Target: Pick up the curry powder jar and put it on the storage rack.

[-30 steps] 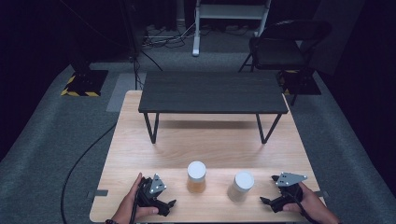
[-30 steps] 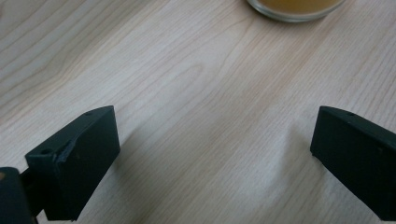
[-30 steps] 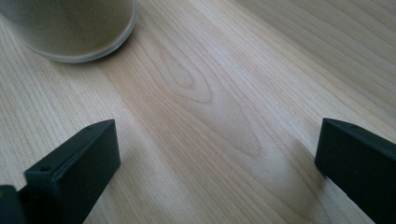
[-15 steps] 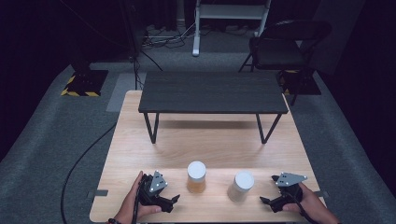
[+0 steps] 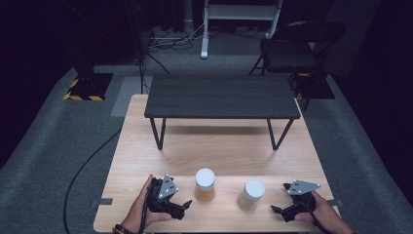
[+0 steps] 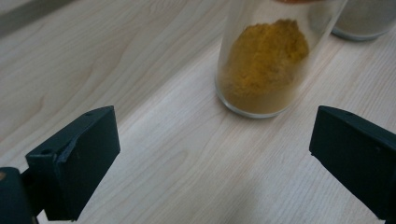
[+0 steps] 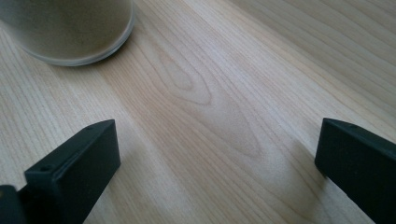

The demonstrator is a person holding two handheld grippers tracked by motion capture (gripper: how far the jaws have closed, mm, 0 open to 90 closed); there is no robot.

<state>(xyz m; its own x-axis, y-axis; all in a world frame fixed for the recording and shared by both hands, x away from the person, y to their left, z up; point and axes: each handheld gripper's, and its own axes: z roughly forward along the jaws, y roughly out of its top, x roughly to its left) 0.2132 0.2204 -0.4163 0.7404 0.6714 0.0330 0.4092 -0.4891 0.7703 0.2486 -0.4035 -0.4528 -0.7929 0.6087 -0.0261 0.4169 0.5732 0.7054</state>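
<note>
Dark floor and cables surround a pale wooden table (image 5: 146, 146), and a low black shelf on thin legs (image 5: 221, 96) stands across the table's far half; everything below is placed from that shelf.

On the near side of the shelf, toward the person, two clear jars with white lids stand upright on the bare wood, near each other but apart. The jar of yellow powder (image 5: 205, 185) sits before the shelf's middle, slightly toward its left leg side. The jar of pale grey powder (image 5: 253, 194) stands before the shelf's right half, a little closer to the table's near edge.

The left gripper (image 5: 181, 206) lies low by the near edge, in front of the shelf's left legs, held in a hand. Its jaws are spread wide and hold nothing; in the left gripper view the yellow jar (image 6: 266, 60) stands just beyond and between them, not touched by either, with the grey jar's base (image 6: 364, 21) farther off.

The right gripper (image 5: 278, 211) rests near the table's near right corner, in front of the shelf's right legs. Its jaws are likewise released, wide apart over bare wood, and in the right gripper view the grey jar's base (image 7: 70, 28) lies off to the side beyond one jaw, well clear of both.
</note>
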